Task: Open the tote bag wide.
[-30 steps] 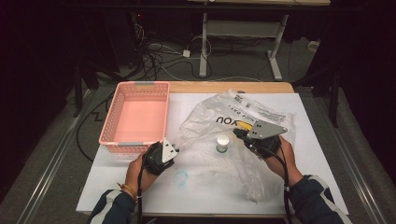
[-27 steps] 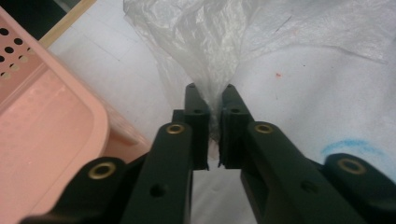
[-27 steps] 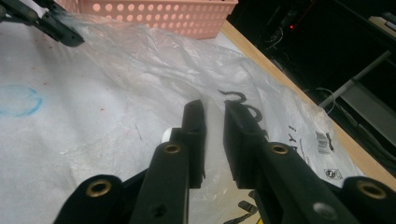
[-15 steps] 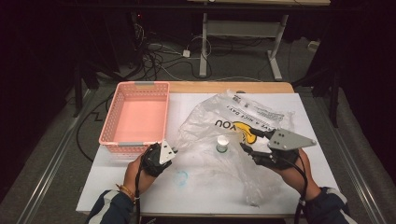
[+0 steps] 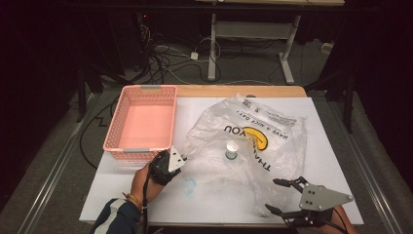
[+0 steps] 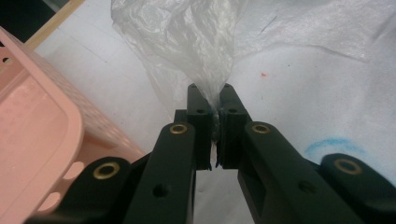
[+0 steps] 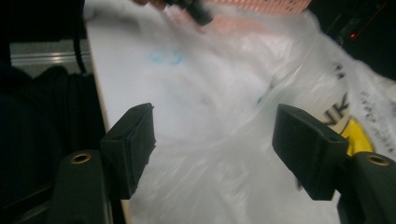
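Observation:
A clear plastic bag (image 5: 253,146) with a yellow smiley and black print lies crumpled on the white table (image 5: 331,146). A small white-capped jar (image 5: 232,150) stands inside it. My left gripper (image 5: 184,155) is shut on the bag's left edge. In the left gripper view the pads (image 6: 201,114) pinch a gathered fold of the bag (image 6: 201,42). My right gripper (image 5: 275,196) is by the bag's near right corner. Its jaws have just been opening and stand wide apart over the bag (image 7: 261,107), gripping nothing.
A pink plastic basket (image 5: 141,122) stands at the table's back left, just beside my left hand; its rim (image 6: 37,140) lies close to the left jaws. A blue scribble (image 5: 189,184) marks the table. Cables and desk legs lie on the floor beyond.
My right gripper has left the bag's middle, moved to the near right corner of the table, and opened its jaws. The left gripper has stayed put, still pinching the bag.

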A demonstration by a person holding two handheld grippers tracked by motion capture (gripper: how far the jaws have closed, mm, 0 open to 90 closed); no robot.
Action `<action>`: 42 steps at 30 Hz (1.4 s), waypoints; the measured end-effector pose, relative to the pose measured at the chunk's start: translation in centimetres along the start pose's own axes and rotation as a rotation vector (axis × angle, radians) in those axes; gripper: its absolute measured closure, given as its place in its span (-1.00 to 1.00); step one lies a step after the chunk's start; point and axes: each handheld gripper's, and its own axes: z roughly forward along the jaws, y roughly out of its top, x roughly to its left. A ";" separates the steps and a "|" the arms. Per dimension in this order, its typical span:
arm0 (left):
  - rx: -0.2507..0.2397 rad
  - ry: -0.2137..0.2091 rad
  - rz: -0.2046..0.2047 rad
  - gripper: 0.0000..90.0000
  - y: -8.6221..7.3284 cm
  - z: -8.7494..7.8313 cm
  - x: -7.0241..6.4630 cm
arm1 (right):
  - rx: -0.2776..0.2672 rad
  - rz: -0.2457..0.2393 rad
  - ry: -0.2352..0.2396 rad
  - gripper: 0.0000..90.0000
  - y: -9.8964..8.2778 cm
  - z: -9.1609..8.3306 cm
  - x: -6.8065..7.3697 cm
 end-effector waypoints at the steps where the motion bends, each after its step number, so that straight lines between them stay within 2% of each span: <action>1: 0.000 0.002 0.000 0.87 0.0 0.1 -0.1 | 0.009 0.000 0.013 -0.33 -0.4 0.2 0.2; 3: -0.001 -0.001 0.003 0.87 0.1 0.1 -0.2 | 0.026 0.017 0.049 -0.36 -1.3 0.7 0.5; 5: -0.001 -0.004 0.009 0.87 0.1 0.2 -0.3 | 0.063 0.002 0.083 -0.40 -1.9 1.4 0.8; 8: 0.002 -0.005 0.020 0.87 0.2 0.3 -0.4 | 0.099 -0.018 0.113 -0.44 -2.3 2.4 1.1; 10: 0.001 -0.005 0.023 0.87 0.2 0.3 -0.4 | 0.133 -0.032 0.107 -0.41 -2.6 3.2 1.2; 12: 0.000 -0.007 0.023 0.87 0.2 0.3 -0.4 | 0.180 -0.057 0.076 -0.23 -2.9 3.9 1.2; 14: 0.002 -0.009 0.026 0.87 0.2 0.3 -0.4 | 0.223 -0.060 0.061 0.13 -3.2 4.5 0.9; 17: -0.002 -0.011 0.028 0.87 0.2 0.3 -0.5 | 0.258 -0.014 0.058 0.63 -3.6 5.0 0.1; 19: -0.006 -0.011 0.029 0.87 0.2 0.3 -0.6 | 0.266 0.013 0.043 0.85 -3.4 4.9 -0.3; 20: -0.007 -0.009 0.028 0.87 0.2 0.3 -0.6 | 0.259 0.019 0.045 0.89 -3.3 4.7 -0.5; 24: -0.016 -0.012 0.024 0.87 0.3 0.2 -0.6 | 0.163 0.017 -0.012 0.94 -2.4 3.6 -0.9; 27: -0.029 -0.011 0.026 0.87 0.3 0.0 -0.7 | 0.116 0.000 -0.062 0.95 -1.8 3.1 -1.1; 33: -0.068 0.009 0.027 0.87 0.4 -0.9 -0.7 | 0.061 -0.016 -0.108 0.96 -1.1 2.6 -1.3; 37: -0.079 0.027 0.033 0.89 0.2 -1.5 -0.7 | 0.042 -0.018 -0.132 0.97 -0.6 2.2 -1.5; 42: -0.119 0.037 0.023 0.89 0.4 -2.5 -0.5 | 0.013 -0.021 -0.168 0.97 -0.2 1.5 -1.9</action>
